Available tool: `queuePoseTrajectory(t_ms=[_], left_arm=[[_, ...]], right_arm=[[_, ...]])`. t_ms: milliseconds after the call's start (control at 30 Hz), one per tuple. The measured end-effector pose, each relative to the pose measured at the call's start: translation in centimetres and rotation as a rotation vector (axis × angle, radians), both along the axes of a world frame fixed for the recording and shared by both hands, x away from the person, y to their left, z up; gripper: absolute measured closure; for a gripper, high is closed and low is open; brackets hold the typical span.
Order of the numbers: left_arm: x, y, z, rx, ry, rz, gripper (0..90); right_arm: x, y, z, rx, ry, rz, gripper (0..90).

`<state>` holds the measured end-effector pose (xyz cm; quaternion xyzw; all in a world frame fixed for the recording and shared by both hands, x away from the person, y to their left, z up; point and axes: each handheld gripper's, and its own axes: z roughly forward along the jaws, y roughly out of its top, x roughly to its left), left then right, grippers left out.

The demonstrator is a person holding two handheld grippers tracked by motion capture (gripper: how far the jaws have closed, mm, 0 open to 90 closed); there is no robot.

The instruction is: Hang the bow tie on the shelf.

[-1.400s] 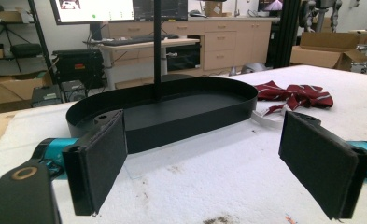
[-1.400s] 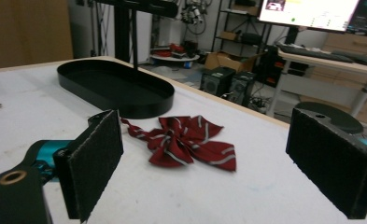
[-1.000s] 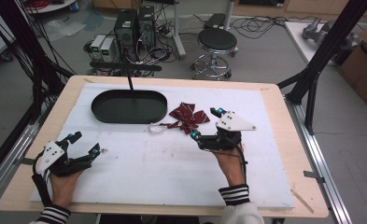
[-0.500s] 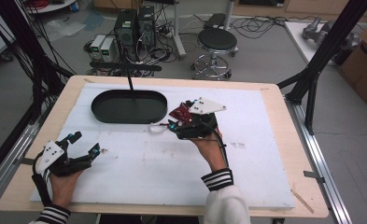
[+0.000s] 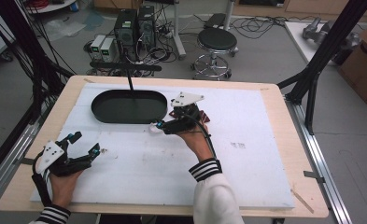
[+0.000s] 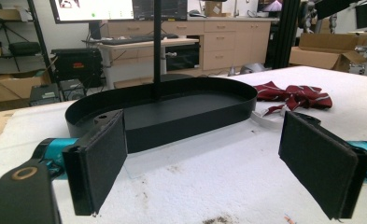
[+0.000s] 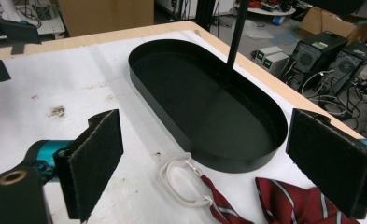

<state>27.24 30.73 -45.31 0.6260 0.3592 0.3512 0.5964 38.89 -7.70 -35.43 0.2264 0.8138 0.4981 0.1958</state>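
Dark red striped fabric bow tie (image 7: 284,200) with a white elastic loop strap (image 7: 181,179) lies crumpled on the white foam board (image 5: 246,172), just beside the right end of the black oval metal tray (image 5: 129,106). The strap end curls toward the tray wall, close to it; cannot tell if it touches. In the left gripper view the tie (image 6: 295,94) reads as a folded heap just past the tray's (image 6: 172,112) far end.

Right gripper (image 5: 165,127) hovers over the tie, just beside the tray's right end, jaws spread wide, nothing between them. In the right gripper view the black pads (image 7: 95,161) straddle the strap and the tie's near edge.

Left gripper (image 5: 84,144) sits well apart from the tray, toward its near-left, low over the board, jaws also wide and empty.

A thin black vertical post (image 5: 130,83) rises from the back of the tray, with a crossbar on top. The tray is empty inside. Dirty smudges mark the board (image 7: 57,111) near the tray. Beyond the tray, off the table: black round stool (image 5: 217,39), computer towers (image 5: 134,28), floor cables.
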Motion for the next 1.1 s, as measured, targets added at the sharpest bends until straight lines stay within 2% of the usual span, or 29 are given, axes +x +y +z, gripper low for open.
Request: queuePoseTrajectory(t_ms=[100, 167, 300, 467, 500, 633, 700, 867, 1100], left_arm=[[0.0, 0.0, 0.0, -0.001, 0.001, -0.001, 15.7], [0.0, 0.0, 0.0, -0.003, 0.002, -0.001, 15.7], [0.0, 0.0, 0.0, -0.004, 0.003, 0.0, 15.7], [0.0, 0.0, 0.0, -0.002, 0.002, 0.0, 15.7], [0.0, 0.0, 0.0, -0.001, 0.003, -0.001, 15.8], [0.0, 0.0, 0.0, 0.001, 0.002, -0.002, 15.8], [0.0, 0.0, 0.0, 0.0, 0.003, -0.002, 15.8], [0.0, 0.0, 0.0, 0.0, 0.002, -0.001, 15.8], [0.0, 0.0, 0.0, 0.0, 0.001, -0.001, 15.8]], right_arm=[[0.5, 0.5, -0.6, -0.02, 0.023, 0.009, 10.1], [0.8, 0.8, -1.1, -0.04, 0.042, 0.028, 14.7], [1.3, 1.4, -1.8, -0.074, 0.071, 0.058, 15.7], [2.1, 2.5, -2.2, -0.13, 0.101, 0.103, 19.7], [2.4, 3.0, -2.3, -0.167, 0.112, 0.112, 20.4], [2.8, 3.6, -2.5, -0.2, 0.128, 0.134, 23.5], [2.9, 3.8, -2.8, -0.206, 0.137, 0.132, 23.9], [3.3, 4.2, -3.7, -0.258, 0.18, 0.136, 27.6], [3.6, 4.4, -4.3, -0.31, 0.21, 0.155, 39.8]])
